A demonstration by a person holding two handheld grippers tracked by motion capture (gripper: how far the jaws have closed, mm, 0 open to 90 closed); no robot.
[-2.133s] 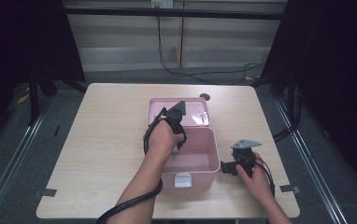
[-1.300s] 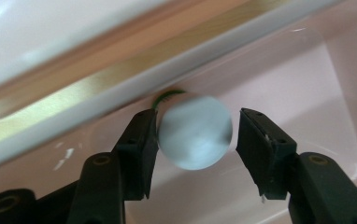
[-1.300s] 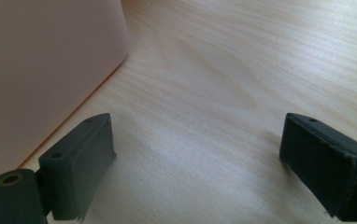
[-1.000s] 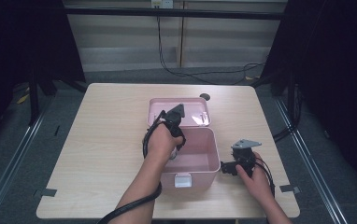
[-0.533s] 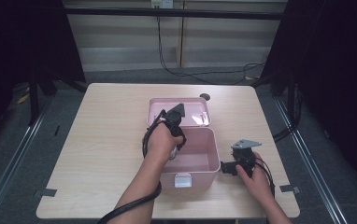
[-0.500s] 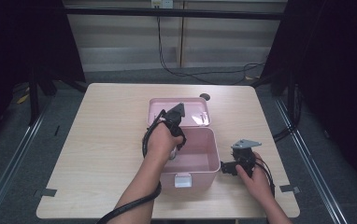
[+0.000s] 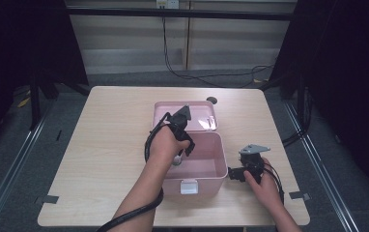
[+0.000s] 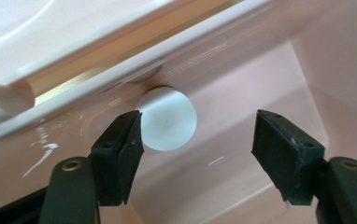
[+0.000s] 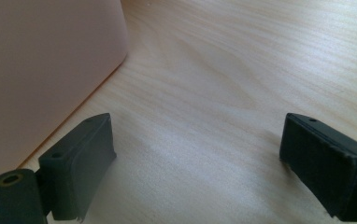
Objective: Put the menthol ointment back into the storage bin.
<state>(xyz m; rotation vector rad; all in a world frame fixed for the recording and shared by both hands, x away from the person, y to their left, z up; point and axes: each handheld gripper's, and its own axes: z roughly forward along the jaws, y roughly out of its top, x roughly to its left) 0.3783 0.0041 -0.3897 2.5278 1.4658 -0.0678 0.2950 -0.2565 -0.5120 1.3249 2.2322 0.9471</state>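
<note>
— While the left gripper (image 8: pixel 197 140) hangs inside the pink box (image 7: pixel 206 159), what's between its jaws?
— Nothing gripped; they've just been opening, the white disc (image 8: pixel 166 118) lying against the box's far wall.
— And the right gripper (image 9: pixel 197 168)?
— Wide open, empty, beside the box near the table's (image 7: pixel 105 145) front-right corner.

From the high view we look forward and down on the whole wooden table (image 7: pixel 105 145), from the person's side, quite far away. In the left gripper view we sit very close, looking along its jaws into the pink box (image 8: pixel 242 84). The right gripper view looks low over the table (image 9: pixel 242 70), beside the wall of the same box (image 9: pixel 41 70). All three views share this box (image 7: pixel 206 159).
</note>
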